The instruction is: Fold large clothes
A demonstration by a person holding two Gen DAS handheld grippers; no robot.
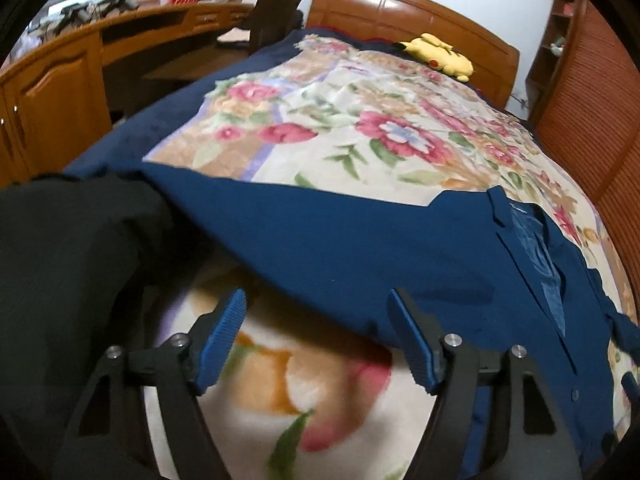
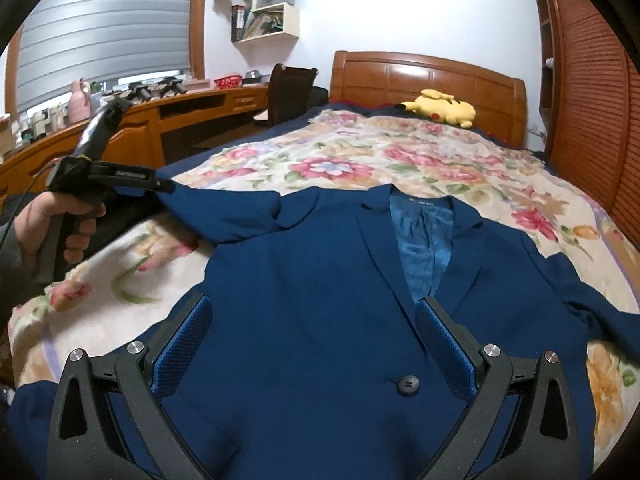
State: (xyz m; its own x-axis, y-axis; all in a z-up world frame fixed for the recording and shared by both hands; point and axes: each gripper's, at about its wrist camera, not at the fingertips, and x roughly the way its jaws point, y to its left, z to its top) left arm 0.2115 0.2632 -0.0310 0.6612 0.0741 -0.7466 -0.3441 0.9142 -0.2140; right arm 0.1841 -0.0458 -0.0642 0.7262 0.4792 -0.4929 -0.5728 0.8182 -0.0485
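Blue blazer (image 2: 304, 280) spread front-up on the floral blanket (image 2: 460, 160) covering the bed, collar toward the wooden headboard (image 2: 428, 72), one sleeve stretched out to the left. Right claw (image 2: 312, 344) released, poised just above the blazer's front near its dark button (image 2: 407, 385). Left claw (image 1: 316, 336) likewise spread wide, gripping nothing, hovering at the sleeve's edge. Yellow plush toy (image 2: 440, 111) resting near the headboard.

Bed: I see a wooden headboard (image 2: 428, 76) and a floral blanket (image 2: 400, 160) spread across it.
Left wall: a curved wooden counter (image 2: 160, 120) runs below a window with grey blinds (image 2: 108, 28).
Back wall: white, carrying box shelves (image 2: 272, 8).
Right side: a louvred wooden wardrobe (image 2: 588, 80).
Seat: a dark chair (image 2: 288, 88) stands beside the counter.
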